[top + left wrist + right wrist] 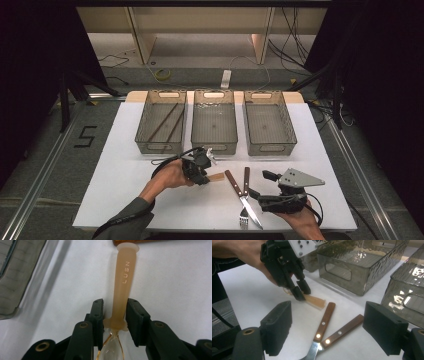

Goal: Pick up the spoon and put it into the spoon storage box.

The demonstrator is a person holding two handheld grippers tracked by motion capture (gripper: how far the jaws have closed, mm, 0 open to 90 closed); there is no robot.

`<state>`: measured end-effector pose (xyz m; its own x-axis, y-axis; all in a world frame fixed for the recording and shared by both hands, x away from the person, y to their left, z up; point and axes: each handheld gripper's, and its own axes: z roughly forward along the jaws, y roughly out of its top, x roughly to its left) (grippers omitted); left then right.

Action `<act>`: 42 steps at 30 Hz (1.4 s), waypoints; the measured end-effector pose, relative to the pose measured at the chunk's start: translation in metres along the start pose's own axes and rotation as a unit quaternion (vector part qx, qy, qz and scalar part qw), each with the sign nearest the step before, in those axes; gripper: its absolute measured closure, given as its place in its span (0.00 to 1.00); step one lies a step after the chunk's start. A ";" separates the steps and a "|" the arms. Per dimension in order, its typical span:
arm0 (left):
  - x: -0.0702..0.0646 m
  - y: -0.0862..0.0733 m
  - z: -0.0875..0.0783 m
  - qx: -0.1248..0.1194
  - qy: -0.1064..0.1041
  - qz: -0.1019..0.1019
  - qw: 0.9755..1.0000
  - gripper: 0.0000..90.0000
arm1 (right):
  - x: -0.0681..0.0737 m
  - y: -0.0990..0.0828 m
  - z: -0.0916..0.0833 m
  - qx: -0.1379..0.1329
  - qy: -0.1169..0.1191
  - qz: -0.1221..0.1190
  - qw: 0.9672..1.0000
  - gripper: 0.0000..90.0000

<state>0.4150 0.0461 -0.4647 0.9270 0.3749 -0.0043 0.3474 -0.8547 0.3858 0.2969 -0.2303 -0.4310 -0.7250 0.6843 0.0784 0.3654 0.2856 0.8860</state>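
A translucent peach spoon (pixel 125 277) with a clear bowl lies on the white table (pixel 125 190). My left gripper (pixel 115 315) straddles the base of its handle, and both pads sit against the handle's collar. In the right gripper view the same spoon (pixel 315 301) pokes out from the left gripper (pixel 300 291), its end almost touching a knife handle. In the high view the left gripper (pixel 206 176) is in front of the middle tray. My right gripper (pixel 259 184) rests open at the front right, its jaws (pixel 329 327) wide on either side of the knife and fork handles.
A wood-handled knife (pixel 234 183) and fork (pixel 246 180) lie crossed between the two grippers. Three grey trays stand in a row behind: the left tray (pixel 145 145) holds dark chopsticks (pixel 165 122), beside it the middle tray (pixel 214 147) and the right tray (pixel 270 149).
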 end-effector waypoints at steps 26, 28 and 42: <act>0.006 -0.001 -0.011 -0.006 -0.009 -0.035 0.999 0.87 | 0.000 0.000 0.000 0.000 0.001 0.004 1.000 0.27; 0.008 -0.001 -0.013 -0.007 -0.007 -0.035 0.999 0.87 | 0.000 0.000 0.000 0.000 0.001 0.003 1.000 0.27; 0.010 0.004 -0.037 -0.042 0.006 -0.060 0.997 0.87 | 0.000 0.000 0.000 0.000 0.000 0.003 1.000 0.27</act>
<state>0.4204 0.0595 -0.4294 0.8777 0.4772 -0.0437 0.4419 -0.7707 0.4590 0.2971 -0.2305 -0.4309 -0.7227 0.6860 0.0845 0.3702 0.2810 0.8854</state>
